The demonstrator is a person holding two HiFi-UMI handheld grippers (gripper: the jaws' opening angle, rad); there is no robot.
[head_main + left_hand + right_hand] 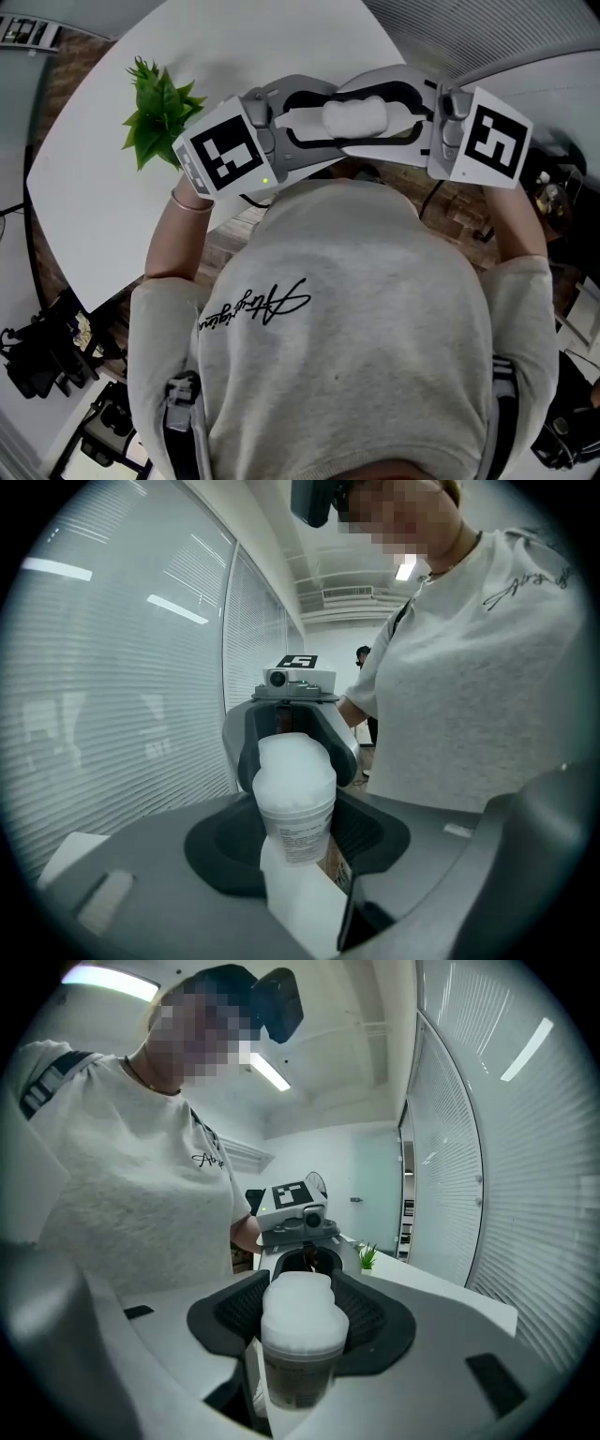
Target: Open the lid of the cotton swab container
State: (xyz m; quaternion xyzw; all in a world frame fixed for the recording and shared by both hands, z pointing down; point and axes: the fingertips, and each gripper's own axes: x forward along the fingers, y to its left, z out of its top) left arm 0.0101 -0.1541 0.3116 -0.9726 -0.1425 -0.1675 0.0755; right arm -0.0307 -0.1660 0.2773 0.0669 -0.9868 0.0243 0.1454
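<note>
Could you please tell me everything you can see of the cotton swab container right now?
The cotton swab container is a small cylinder of frosted white plastic with a printed label band, white filling showing through. It is held roughly level in the air before the person's chest, the left gripper clamping one end and the right gripper closed on the other. No lid stands open.

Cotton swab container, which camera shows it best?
The left gripper view: the cotton swab container stands close and bright, label showing. The right gripper view shows it close too, but its lower part is dark. The head view shows only a small pale shape between the fingers.
</note>
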